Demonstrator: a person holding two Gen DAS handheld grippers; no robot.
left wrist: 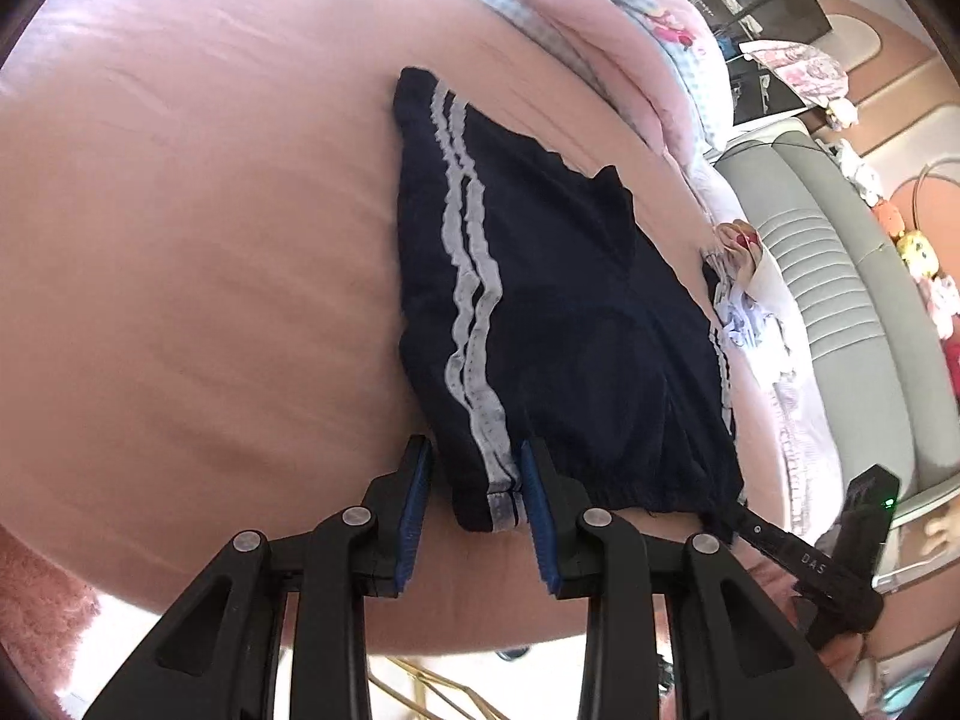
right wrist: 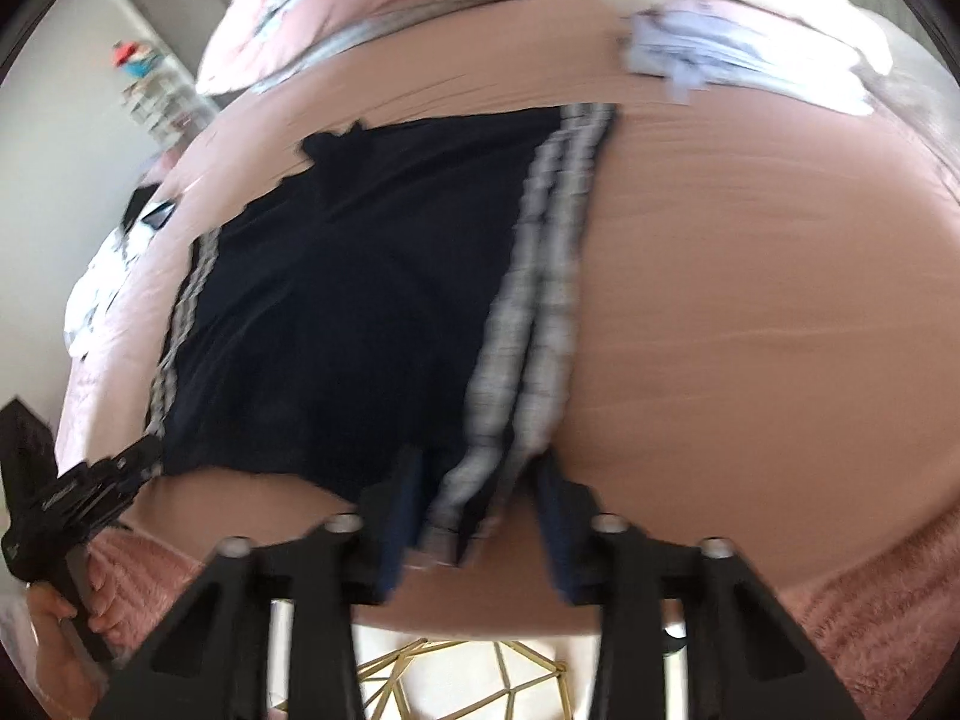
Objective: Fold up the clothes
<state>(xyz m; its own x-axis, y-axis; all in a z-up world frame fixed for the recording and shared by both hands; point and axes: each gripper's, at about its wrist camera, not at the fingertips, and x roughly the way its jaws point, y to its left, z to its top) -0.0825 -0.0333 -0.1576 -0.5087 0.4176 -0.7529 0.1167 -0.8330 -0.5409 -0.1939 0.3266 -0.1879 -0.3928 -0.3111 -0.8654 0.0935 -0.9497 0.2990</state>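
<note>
Dark navy shorts (left wrist: 558,330) with two white side stripes lie flat on a pink bed sheet (left wrist: 198,240). My left gripper (left wrist: 477,468) is open, its jaws on either side of the striped waistband corner nearest me. In the right wrist view, the shorts (right wrist: 336,312) are blurred. My right gripper (right wrist: 480,474) is open, its jaws either side of the other striped waistband corner. The right gripper shows in the left wrist view (left wrist: 798,552) at the shorts' far waistband corner. The left gripper shows in the right wrist view (right wrist: 90,492).
Pink pillows and a checked quilt (left wrist: 600,18) lie at the head of the bed. A pile of pale clothes (left wrist: 744,300) lies beside the shorts; it also shows in the right wrist view (right wrist: 720,54). A grey padded headboard (left wrist: 840,276) stands to the right. A pink fluffy rug (right wrist: 870,600) lies below the bed edge.
</note>
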